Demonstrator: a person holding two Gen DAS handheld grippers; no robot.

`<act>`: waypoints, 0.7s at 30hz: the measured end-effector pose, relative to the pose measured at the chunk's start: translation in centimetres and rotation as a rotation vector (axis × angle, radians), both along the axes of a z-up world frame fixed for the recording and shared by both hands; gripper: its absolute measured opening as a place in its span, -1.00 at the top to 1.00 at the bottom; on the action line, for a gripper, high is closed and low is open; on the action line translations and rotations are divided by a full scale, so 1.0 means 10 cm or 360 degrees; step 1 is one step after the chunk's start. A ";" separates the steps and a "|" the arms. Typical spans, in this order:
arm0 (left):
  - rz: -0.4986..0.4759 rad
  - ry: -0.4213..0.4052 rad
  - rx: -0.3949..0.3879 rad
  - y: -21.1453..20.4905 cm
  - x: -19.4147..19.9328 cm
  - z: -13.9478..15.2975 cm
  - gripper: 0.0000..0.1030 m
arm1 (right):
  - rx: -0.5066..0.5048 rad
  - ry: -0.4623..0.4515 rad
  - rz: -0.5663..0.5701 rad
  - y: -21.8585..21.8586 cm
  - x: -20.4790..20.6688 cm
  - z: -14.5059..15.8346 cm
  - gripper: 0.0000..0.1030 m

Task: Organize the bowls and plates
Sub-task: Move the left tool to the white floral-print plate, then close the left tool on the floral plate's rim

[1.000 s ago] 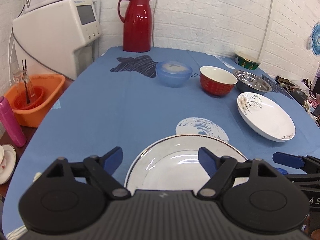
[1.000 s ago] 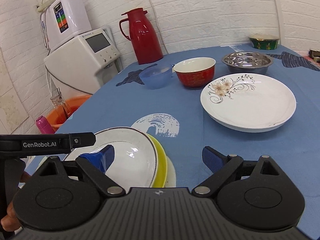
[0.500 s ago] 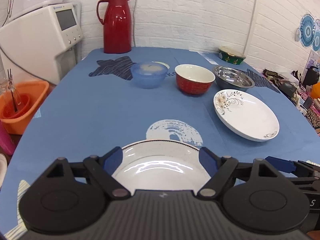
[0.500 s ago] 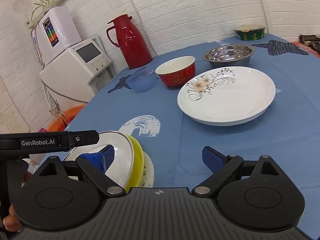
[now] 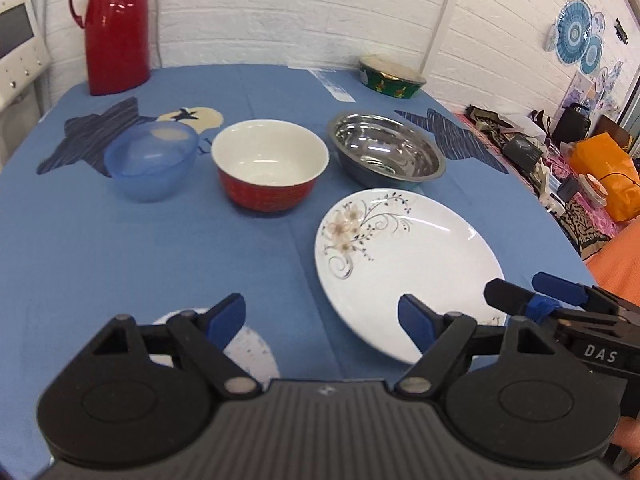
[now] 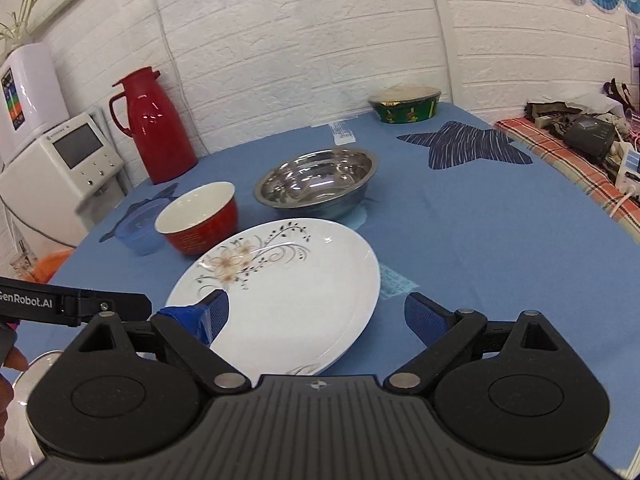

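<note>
A white plate with a flower pattern (image 5: 404,264) lies on the blue tablecloth. My right gripper (image 6: 320,314) is open, and the near rim of the flowered plate (image 6: 288,292) sits between its spread fingers. My left gripper (image 5: 320,318) is open too, just left of that plate, with nothing in it. Behind the plate stand a red bowl (image 5: 270,168), a blue plastic bowl (image 5: 152,164) and a steel bowl (image 5: 386,152). The rim of a stacked white plate (image 5: 248,348) peeks out behind my left gripper's body.
A red thermos (image 6: 154,128) and a green bowl (image 6: 404,104) stand at the far edge by the brick wall. A white water dispenser (image 6: 60,160) is off the table's left side. Clutter lies on a striped surface (image 6: 580,152) to the right.
Both grippers have swung right and forward, away from the stacked plates and up to the flowered plate. The stack has dropped almost out of view. Both stay open.
</note>
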State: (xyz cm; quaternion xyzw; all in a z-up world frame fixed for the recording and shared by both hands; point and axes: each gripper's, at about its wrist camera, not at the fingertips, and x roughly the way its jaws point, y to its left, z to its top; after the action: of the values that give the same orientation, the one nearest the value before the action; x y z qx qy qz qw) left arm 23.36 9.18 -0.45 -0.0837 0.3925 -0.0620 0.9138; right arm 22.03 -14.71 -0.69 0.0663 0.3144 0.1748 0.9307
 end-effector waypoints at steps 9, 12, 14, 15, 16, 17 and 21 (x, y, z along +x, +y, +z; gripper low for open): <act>0.0028 0.0153 0.0030 -0.19 0.66 -0.24 -0.56 | -0.0146 0.0124 0.0102 0.19 0.42 -0.22 -0.60; 0.0022 0.0194 0.0001 -0.21 0.75 -0.32 -0.56 | -0.0166 0.0143 0.0146 0.26 0.43 -0.27 -0.60; 0.0019 0.0211 0.0003 -0.22 0.79 -0.36 -0.56 | -0.0243 0.0127 0.0181 0.33 0.41 -0.30 -0.61; 0.0022 0.0194 0.0021 -0.23 0.79 -0.36 -0.56 | -0.0315 0.0097 0.0207 0.38 0.39 -0.31 -0.62; 0.0026 0.0192 0.0037 -0.24 0.79 -0.37 -0.56 | -0.0316 0.0074 0.0222 0.39 0.36 -0.32 -0.61; 0.0029 0.0185 0.0043 -0.24 0.79 -0.37 -0.56 | -0.0286 0.0080 0.0236 0.38 0.37 -0.32 -0.65; 0.0037 0.0165 0.0086 -0.27 0.78 -0.39 -0.54 | -0.0278 0.0033 0.0232 0.38 0.35 -0.35 -0.66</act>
State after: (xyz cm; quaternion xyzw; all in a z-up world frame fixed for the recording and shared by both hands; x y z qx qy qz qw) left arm 31.18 6.48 -4.32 -0.0668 0.4399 -0.0364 0.8948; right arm 25.53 -10.93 -4.15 -0.0364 0.3420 0.2134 0.9144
